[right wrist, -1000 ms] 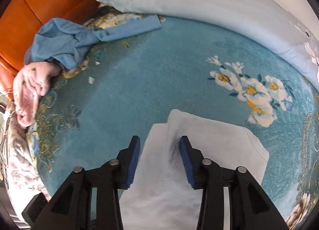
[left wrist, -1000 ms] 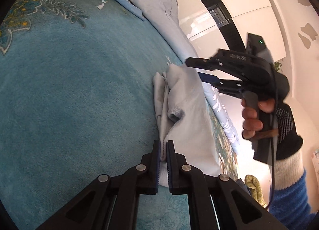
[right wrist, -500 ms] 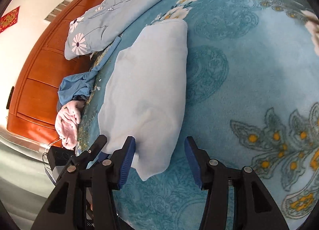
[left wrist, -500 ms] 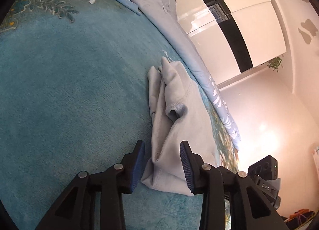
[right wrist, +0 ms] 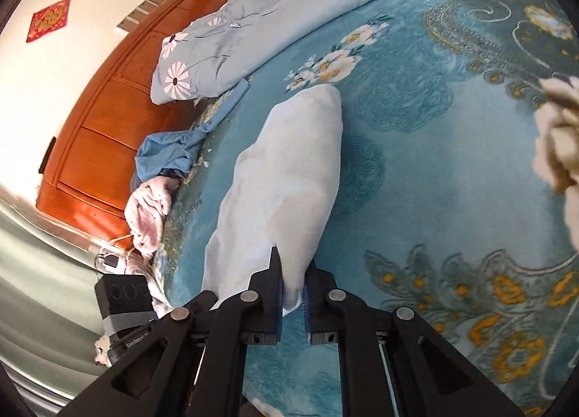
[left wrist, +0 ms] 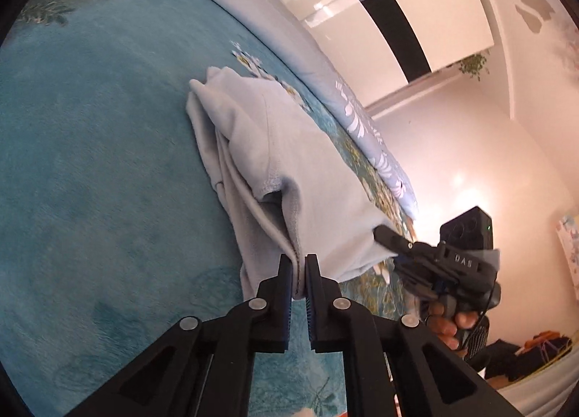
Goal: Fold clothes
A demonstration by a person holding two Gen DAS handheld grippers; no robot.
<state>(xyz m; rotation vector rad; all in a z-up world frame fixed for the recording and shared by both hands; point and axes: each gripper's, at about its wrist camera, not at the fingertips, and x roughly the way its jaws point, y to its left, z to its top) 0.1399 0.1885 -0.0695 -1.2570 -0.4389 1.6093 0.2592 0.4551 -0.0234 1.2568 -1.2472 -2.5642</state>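
Observation:
A pale grey folded garment (left wrist: 275,164) lies on the teal flowered bedspread (left wrist: 90,164). My left gripper (left wrist: 298,265) is shut on its near edge, pinching several layers. My right gripper (right wrist: 293,272) is shut on the garment's other near corner (right wrist: 289,200); in the left wrist view the right gripper (left wrist: 383,232) shows at the garment's right end, held by a hand. The garment runs away from both grippers as a long folded strip.
A light blue flowered quilt (right wrist: 260,19) lies along the far side of the bed. A blue garment (right wrist: 166,153) and a pink garment (right wrist: 148,211) are heaped by the orange wooden headboard (right wrist: 108,120). A cream fluffy item (right wrist: 557,135) sits at the right edge.
Both grippers were open half a second ago and are now closed on the near edge of the grey garment. The right gripper has come back into the left wrist view.

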